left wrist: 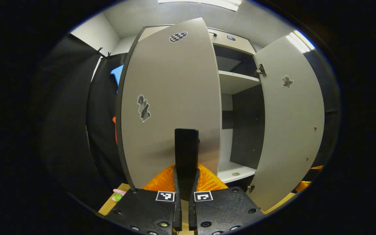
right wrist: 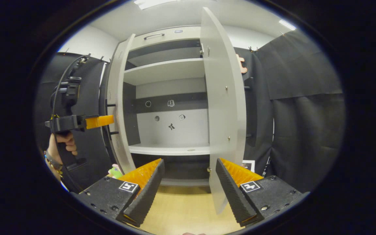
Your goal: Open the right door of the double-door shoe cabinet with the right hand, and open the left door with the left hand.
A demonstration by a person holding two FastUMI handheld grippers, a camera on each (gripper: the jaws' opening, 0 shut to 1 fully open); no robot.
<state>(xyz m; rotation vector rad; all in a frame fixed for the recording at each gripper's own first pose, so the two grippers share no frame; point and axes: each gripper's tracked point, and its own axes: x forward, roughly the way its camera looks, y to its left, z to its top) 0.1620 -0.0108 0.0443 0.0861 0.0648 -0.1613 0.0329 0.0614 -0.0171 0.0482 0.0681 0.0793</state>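
Both doors of the shoe cabinet [right wrist: 168, 98] are already swung out. In the left gripper view the left gripper [left wrist: 186, 182] is clenched on the dark handle [left wrist: 186, 150] of the left door [left wrist: 171, 98], both fingers pressed against its sides, with the door's face just ahead. The right door [left wrist: 289, 124] hangs open on its hinges [left wrist: 261, 70]. In the right gripper view the right gripper [right wrist: 188, 186] is released, its jaws spread wide and holding nothing, just short of the right door's edge [right wrist: 222, 107]. The left gripper also shows at far left there, held by a hand [right wrist: 62, 143] at the left door [right wrist: 119, 107].

To finish well, probably keep the grip square and follow the hinge arc (no straight tug), then let go once the shelves [right wrist: 165, 70] are fully exposed.
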